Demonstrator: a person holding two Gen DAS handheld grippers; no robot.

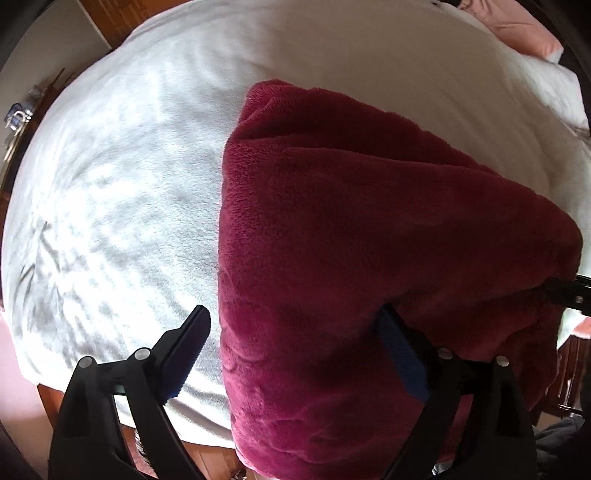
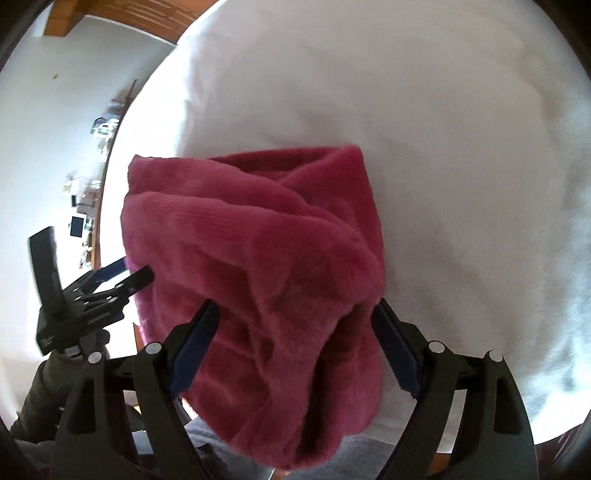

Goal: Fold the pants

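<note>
The pants (image 1: pixel 351 236) are dark red fleece, lying partly folded on a white bed, with one end hanging over the near edge. In the right wrist view the pants (image 2: pixel 258 251) look pinker and bunched. My left gripper (image 1: pixel 295 332) is open, its jaws wide apart; the right finger lies against the fabric and the left finger is over the sheet. My right gripper (image 2: pixel 295 321) is open too, with the fabric bunched between its jaws, not pinched. The left gripper (image 2: pixel 125 275) also shows in the right wrist view at the pants' left edge.
The bed's white cover (image 1: pixel 122 192) spreads left and far. A pink pillow (image 1: pixel 524 29) lies at the far right corner. Wooden floor (image 1: pixel 122 14) and a white wall (image 2: pixel 55 122) with small clutter (image 2: pixel 103 129) lie beyond the bed.
</note>
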